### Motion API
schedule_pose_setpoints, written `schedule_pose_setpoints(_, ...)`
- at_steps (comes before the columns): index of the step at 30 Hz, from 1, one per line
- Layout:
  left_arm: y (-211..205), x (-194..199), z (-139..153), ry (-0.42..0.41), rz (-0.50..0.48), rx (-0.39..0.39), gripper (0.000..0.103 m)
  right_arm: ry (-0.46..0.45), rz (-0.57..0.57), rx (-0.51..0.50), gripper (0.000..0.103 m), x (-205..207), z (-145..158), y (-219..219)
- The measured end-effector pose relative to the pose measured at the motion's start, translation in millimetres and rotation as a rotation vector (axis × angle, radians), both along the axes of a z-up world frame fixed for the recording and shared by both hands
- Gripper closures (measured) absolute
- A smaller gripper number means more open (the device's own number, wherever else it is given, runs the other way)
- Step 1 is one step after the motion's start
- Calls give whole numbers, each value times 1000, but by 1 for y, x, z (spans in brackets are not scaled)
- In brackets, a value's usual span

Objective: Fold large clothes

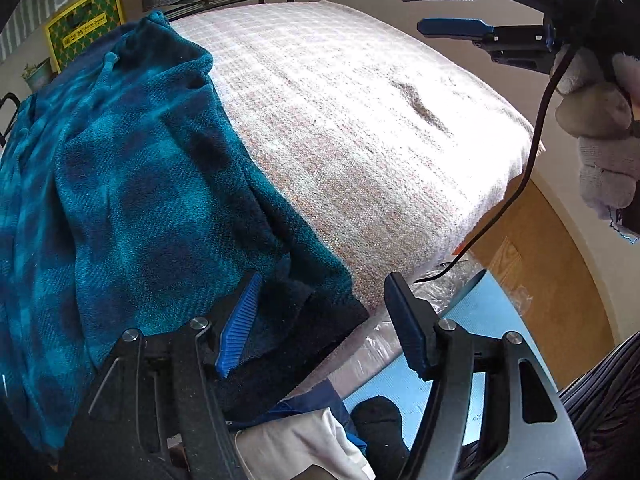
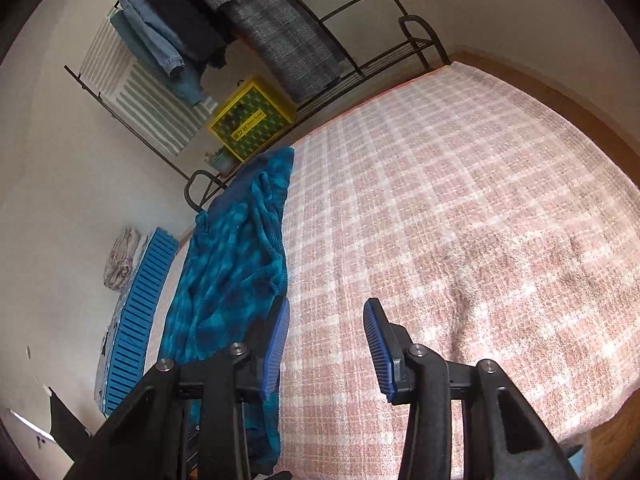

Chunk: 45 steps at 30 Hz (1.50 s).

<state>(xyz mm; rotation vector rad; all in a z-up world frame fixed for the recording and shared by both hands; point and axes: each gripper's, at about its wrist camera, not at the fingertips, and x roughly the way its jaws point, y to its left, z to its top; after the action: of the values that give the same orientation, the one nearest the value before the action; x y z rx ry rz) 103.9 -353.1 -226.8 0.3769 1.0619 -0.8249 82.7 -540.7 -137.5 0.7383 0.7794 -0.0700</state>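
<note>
Here, going left to right with the bed (image 2: 460,208) as landmark: blue slatted crate (image 2: 138,316) on the floor off the bed's left side, a crumpled pale cloth (image 2: 120,258) just beyond it. Teal plaid fleece garment (image 2: 236,264) lies in a long bunched strip along the bed's left edge, on the pink checked bedspread (image 1: 360,128), its near end draping over the bed's front edge in the left wrist view (dark inner lining showing there). Behind the bed's far-left corner: yellow-green box (image 2: 250,120), and a black metal rack (image 2: 360,68) hung with a grey plaid coat (image 2: 280,40) and jeans (image 2: 160,44). Left gripper (image 1: 320,324) sits low at the bed's front edge, jaws spread, nothing between them; its left fingertip (image 1: 240,320) overlaps the fleece hem, contact unclear. Right gripper (image 2: 326,352) hovers over the bed near the front, jaws spread and empty, left finger just beside the fleece's right edge. Rest of the bedspread to the right is bare, with one dent in it. Right gripper also shows upper right in the left wrist view, held by a gloved hand (image 1: 600,128), past the bed's right edge.
</note>
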Motion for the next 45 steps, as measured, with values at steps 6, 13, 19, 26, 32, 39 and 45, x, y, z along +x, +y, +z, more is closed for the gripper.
schedule_pose_setpoints(6,31,25,5,70,90,-104,90,8,45,11,62,24,-7,17)
schedule_pose_setpoints(13,74,33,33,160,187,-291,92,12,47,66,41,76,-25,26)
schedule_pose_setpoints(19,86,32,46,159,208,-344,92,43,82,125,39,151,-49,38)
schedule_pose_setpoints(26,100,28,46,180,239,-376,92,142,155,186,46,216,-93,52)
schedule_pose_setpoints(32,116,38,45,198,268,-398,92,151,211,116,89,241,-80,75)
schedule_pose_setpoints(39,147,44,44,224,315,-446,92,214,217,-133,94,252,-40,112)
schedule_pose_setpoints(45,175,48,32,280,376,-492,92,246,255,-359,95,272,-4,164)
